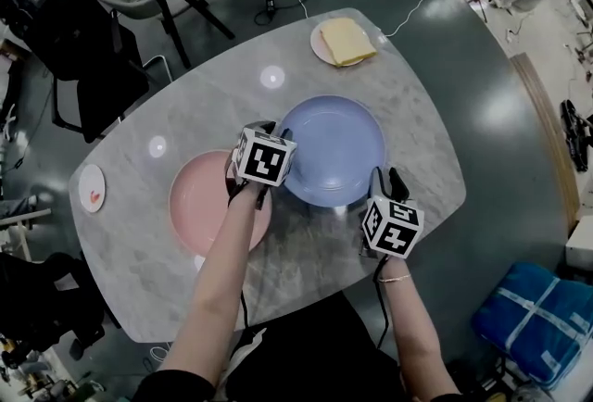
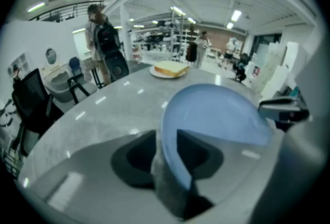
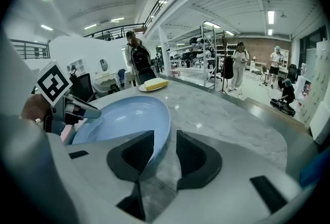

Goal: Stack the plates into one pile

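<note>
A large blue plate [image 1: 332, 148] lies mid-table, its left rim just over the edge of a pink plate [image 1: 206, 204]. My left gripper [image 1: 264, 170] is shut on the blue plate's left rim. In the left gripper view that rim [image 2: 216, 114] fills the gap between the jaws of the left gripper [image 2: 166, 138]. My right gripper [image 1: 387, 192] is at the plate's near right rim. In the right gripper view the blue plate [image 3: 124, 117] has its rim between the jaws of the right gripper [image 3: 165, 140]; it lies against the left jaw, and a strip of table shows before the right jaw.
A small white plate [image 1: 91, 187] sits at the table's left end. A pale plate with a yellow slab [image 1: 343, 42] is at the far edge. Chairs [image 1: 88, 57] stand beyond the marble table [image 1: 306, 252]. A blue bag [image 1: 537, 321] lies on the floor at right.
</note>
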